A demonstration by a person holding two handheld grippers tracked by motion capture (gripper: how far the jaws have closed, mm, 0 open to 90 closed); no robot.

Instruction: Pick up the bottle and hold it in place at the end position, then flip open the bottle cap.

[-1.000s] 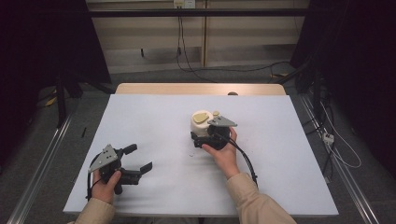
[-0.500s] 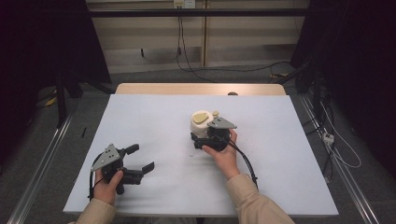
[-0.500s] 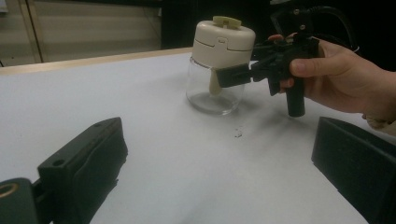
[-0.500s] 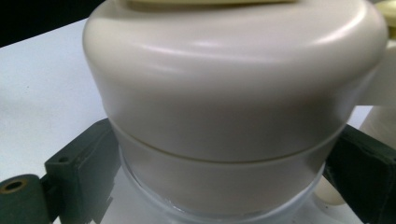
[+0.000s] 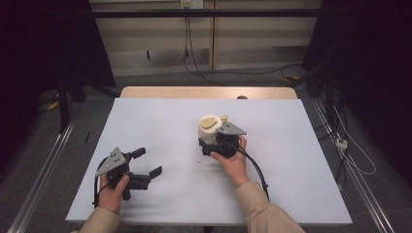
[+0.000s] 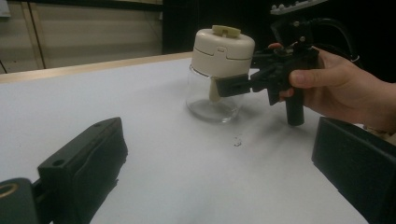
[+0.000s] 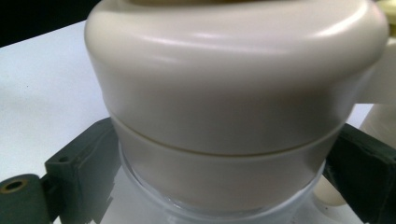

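Note:
A jar (image 5: 210,127) with a cream lid and a clear glass base stands upright near the middle of the white table (image 5: 291,145). My right gripper (image 5: 208,141) comes at it from the near side. Its two black jaws press on either side of the jar (image 7: 233,93) just under the lid, so it is shut on it. In the left gripper view the jar (image 6: 219,70) stands ahead, with one jaw of the right gripper against its neck. My left gripper (image 5: 148,161) is held at the front left of the table, open, with nothing between its jaws (image 6: 219,168).
A tiny white crumb (image 6: 237,141) lies on the table just in front of the jar. A wooden strip (image 5: 209,92) runs along the table's far edge. Cables (image 5: 194,58) trail over the floor beyond, and dark frames stand at both sides.
The left gripper has edged slightly to the right. The right gripper and the jar have stayed where they were.

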